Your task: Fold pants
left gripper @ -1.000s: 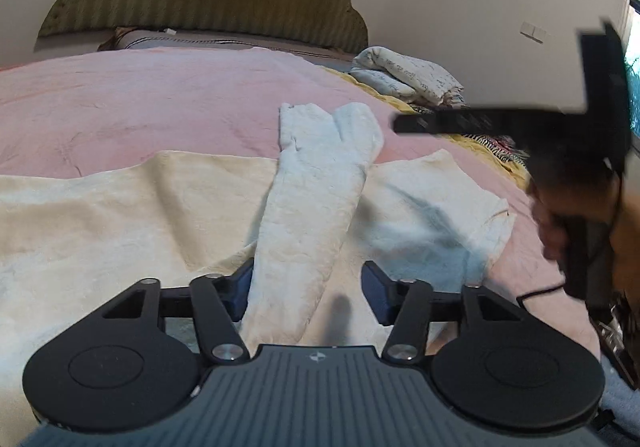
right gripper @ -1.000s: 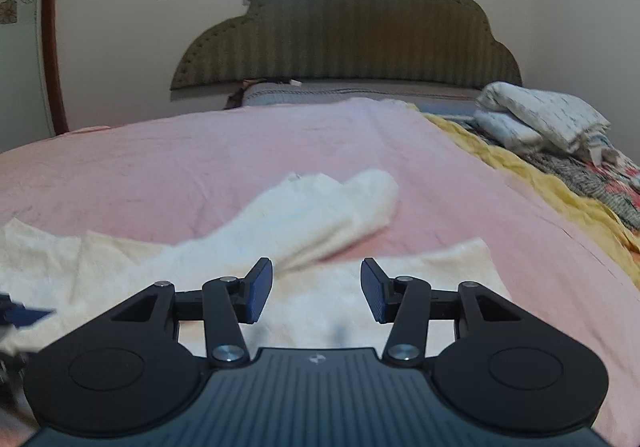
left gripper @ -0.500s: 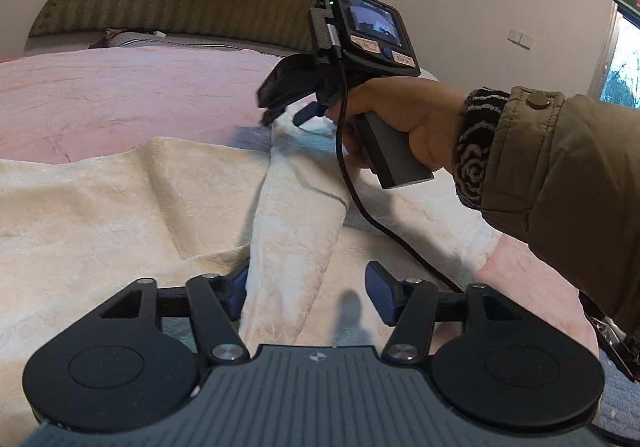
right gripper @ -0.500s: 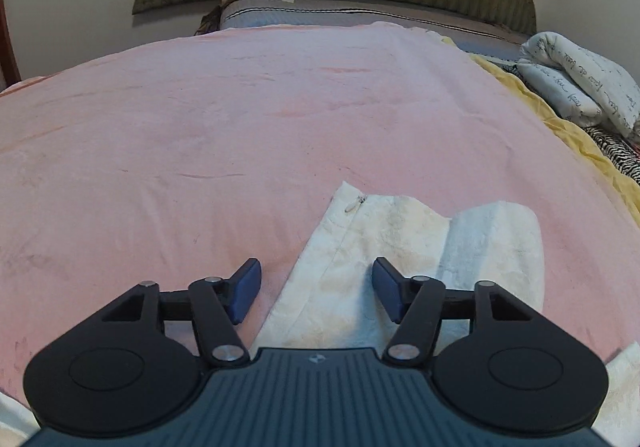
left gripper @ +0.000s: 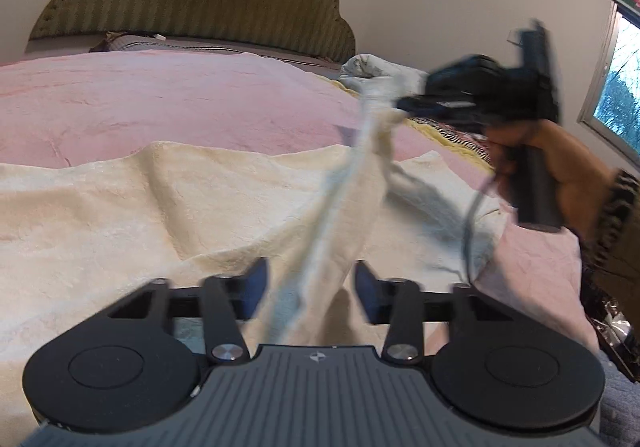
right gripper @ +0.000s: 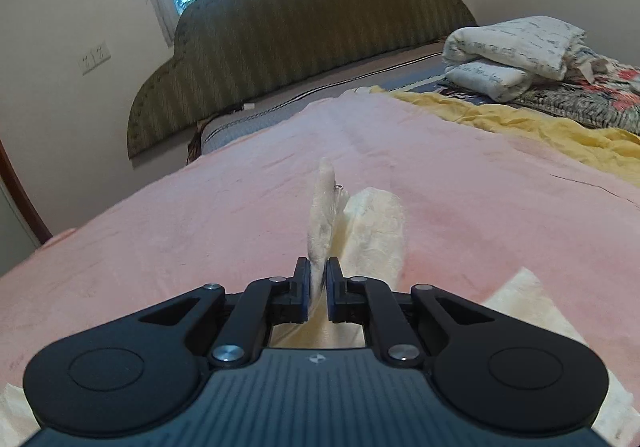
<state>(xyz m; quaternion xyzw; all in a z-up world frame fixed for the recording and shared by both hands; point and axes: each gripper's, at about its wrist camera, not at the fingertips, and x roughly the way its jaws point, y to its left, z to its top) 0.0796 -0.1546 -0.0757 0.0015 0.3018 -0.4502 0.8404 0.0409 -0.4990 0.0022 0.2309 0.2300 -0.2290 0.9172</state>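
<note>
Fuzzy cream pants stretch taut above the pink bed; right gripper fingers pinch them; left gripper fingers, closing, flank the cloth.

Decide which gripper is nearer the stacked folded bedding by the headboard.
Right. The right gripper, shut on the pants, hangs just before the bedding; the left gripper, jaws closing, stays further back.

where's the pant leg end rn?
Right wrist view, centre: the pant leg end is pinched in the right tongs, lifted above the pink blanket.
</note>
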